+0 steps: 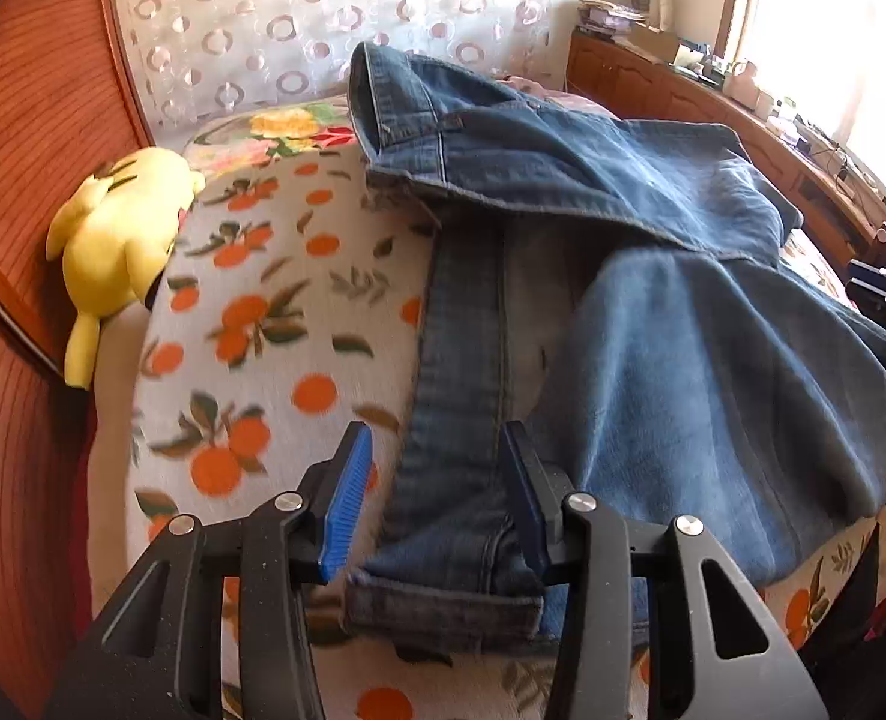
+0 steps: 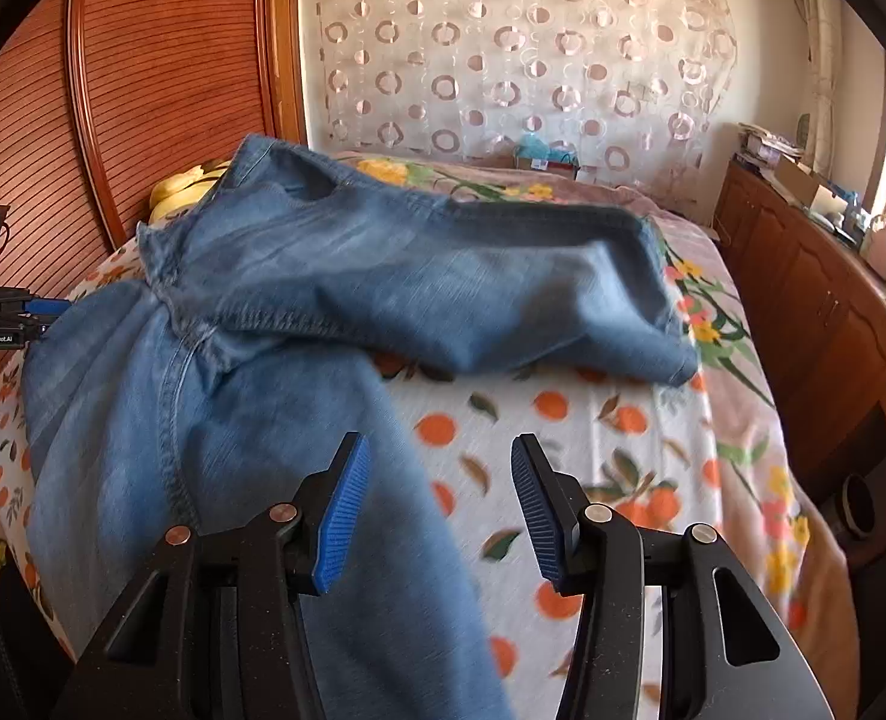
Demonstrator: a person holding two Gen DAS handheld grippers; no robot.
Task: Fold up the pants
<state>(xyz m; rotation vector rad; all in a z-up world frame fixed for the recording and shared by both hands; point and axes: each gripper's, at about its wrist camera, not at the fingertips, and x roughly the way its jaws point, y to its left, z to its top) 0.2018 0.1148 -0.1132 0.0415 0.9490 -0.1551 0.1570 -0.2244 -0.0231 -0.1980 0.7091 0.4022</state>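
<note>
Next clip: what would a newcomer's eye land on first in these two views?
The blue jeans, sprawled and half folded across the bedspread with its orange-fruit print, dominate both views. In front, the left hand-held gripper stands open over a leg hem, and the right hand-held gripper is open above the denim's edge. A yellow plush toy lies against the wooden headboard.

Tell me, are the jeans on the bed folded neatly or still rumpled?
Rumpled: the jeans lie bunched on the bedspread, one leg flopped crosswise over the other, not squared.
</note>
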